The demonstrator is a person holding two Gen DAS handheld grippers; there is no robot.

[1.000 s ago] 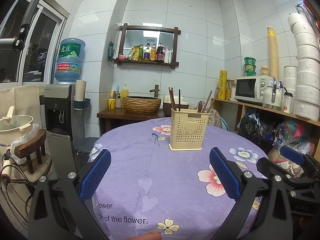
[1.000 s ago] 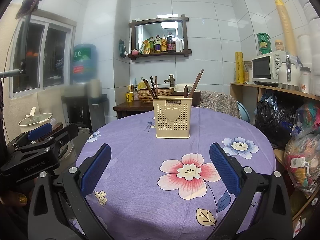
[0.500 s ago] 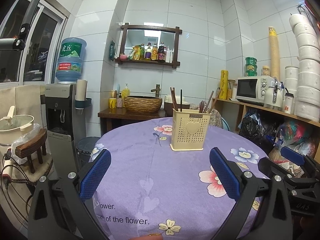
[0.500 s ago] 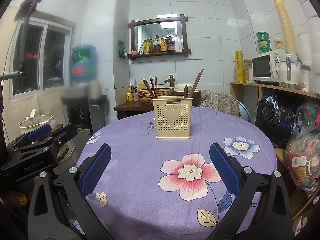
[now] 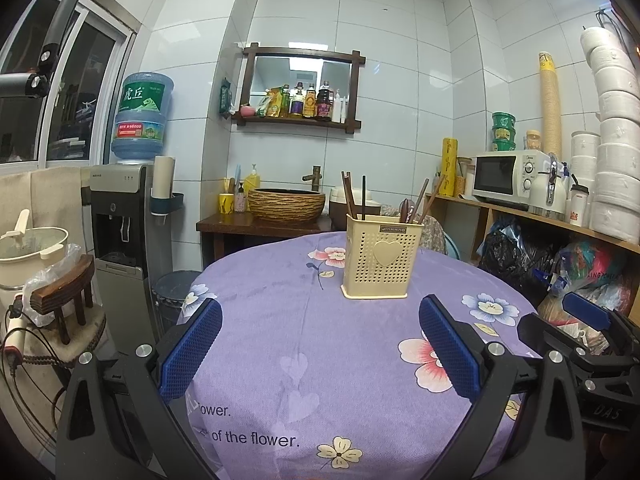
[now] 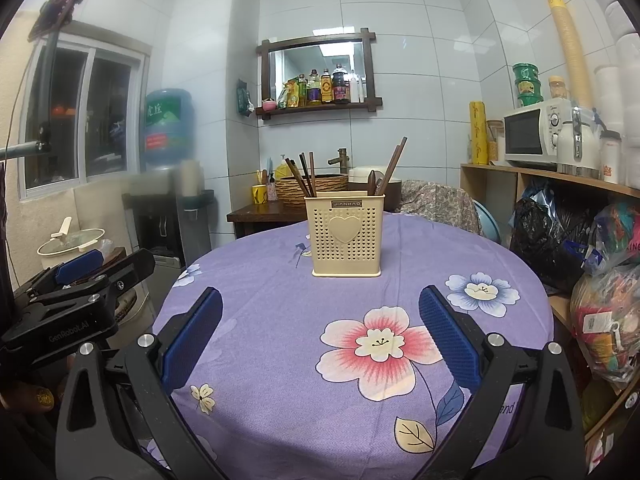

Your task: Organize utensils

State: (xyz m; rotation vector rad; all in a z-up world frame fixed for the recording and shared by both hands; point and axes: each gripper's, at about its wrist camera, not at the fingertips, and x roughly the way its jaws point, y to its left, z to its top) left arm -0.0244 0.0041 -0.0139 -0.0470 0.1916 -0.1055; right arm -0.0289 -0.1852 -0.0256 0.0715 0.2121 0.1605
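A cream perforated utensil holder (image 5: 380,258) (image 6: 346,236) with a heart on its front stands upright on the far half of the round table. Dark wooden chopsticks (image 6: 304,174) lean in its left side; more chopsticks and a spoon handle (image 6: 386,174) lean in its right side. My left gripper (image 5: 320,344) hovers over the near part of the table, open, with nothing between its blue pads. My right gripper (image 6: 320,336) is open and empty too, well short of the holder. Each gripper shows at the edge of the other's view.
A purple flowered cloth (image 6: 280,304) covers the table. A water dispenser (image 5: 120,224) and a pot stand to the left, a wooden counter with a basin (image 5: 286,204) behind, and shelves with a microwave (image 5: 508,178) and bags (image 6: 560,236) to the right.
Both views have shifted slightly, with the holder sitting a little lower and nearer the centre. The jaws stay wide apart and nothing has been picked up.
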